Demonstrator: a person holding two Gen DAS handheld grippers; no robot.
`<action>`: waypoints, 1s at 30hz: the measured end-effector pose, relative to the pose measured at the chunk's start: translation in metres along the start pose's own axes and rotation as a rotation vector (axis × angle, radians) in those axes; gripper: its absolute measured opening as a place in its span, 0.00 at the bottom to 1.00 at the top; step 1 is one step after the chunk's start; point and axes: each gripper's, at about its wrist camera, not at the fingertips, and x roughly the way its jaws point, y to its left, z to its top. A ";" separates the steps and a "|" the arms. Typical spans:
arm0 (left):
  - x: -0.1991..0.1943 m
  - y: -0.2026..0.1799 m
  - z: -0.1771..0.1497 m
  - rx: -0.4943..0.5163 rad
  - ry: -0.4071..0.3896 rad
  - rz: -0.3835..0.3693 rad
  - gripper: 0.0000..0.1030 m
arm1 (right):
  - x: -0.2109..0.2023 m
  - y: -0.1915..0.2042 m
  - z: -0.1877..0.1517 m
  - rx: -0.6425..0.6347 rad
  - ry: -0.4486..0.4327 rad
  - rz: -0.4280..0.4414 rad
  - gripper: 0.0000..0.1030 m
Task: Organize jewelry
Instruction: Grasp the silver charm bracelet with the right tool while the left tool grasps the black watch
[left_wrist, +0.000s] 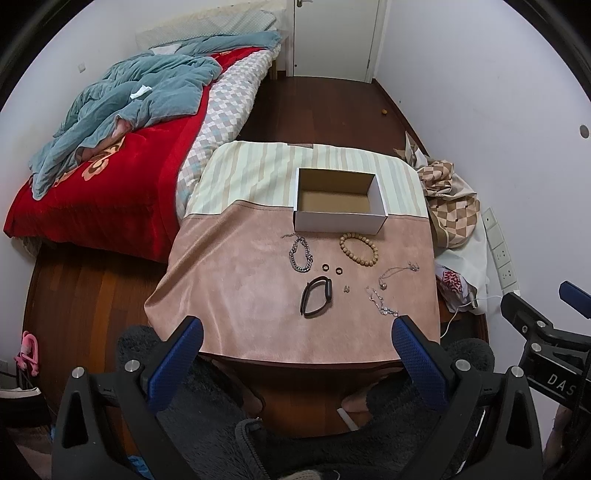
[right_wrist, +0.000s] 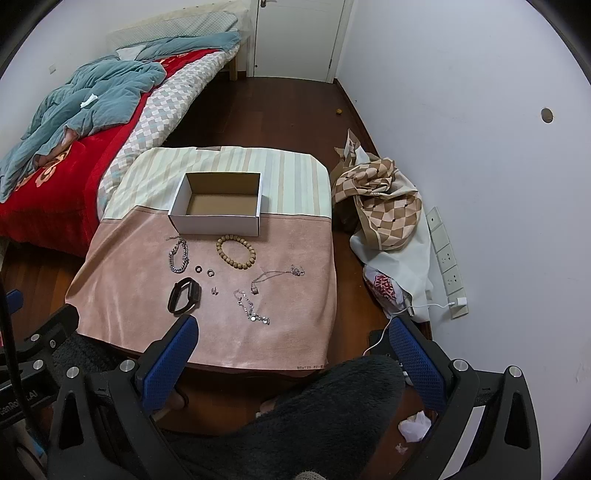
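**Both grippers high and empty; jewelry laid out ahead of the box**

The left gripper (left_wrist: 297, 334) and right gripper (right_wrist: 293, 334) hang near the table's near edge, jaws spread wide, nothing between them. Left to right on the pink cloth (left_wrist: 229, 280): a silver chain bracelet (left_wrist: 301, 254), long axis running near to far; a black band (left_wrist: 316, 296), nearest the left jaws; two small rings (left_wrist: 331, 268); a wooden bead bracelet (left_wrist: 359, 248), a round loop; then thin necklaces (right_wrist: 255, 302), closest to the right gripper. The open, empty cardboard box (left_wrist: 340, 223) sits just beyond.
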 end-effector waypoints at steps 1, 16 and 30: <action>0.000 0.000 0.000 0.000 0.000 0.000 1.00 | 0.000 0.001 0.000 -0.001 0.001 0.000 1.00; 0.065 0.002 0.028 0.043 -0.030 0.081 1.00 | 0.043 -0.025 0.017 0.085 -0.021 0.004 1.00; 0.230 0.010 -0.012 0.066 0.239 0.188 1.00 | 0.254 0.012 -0.035 0.058 0.238 0.105 0.77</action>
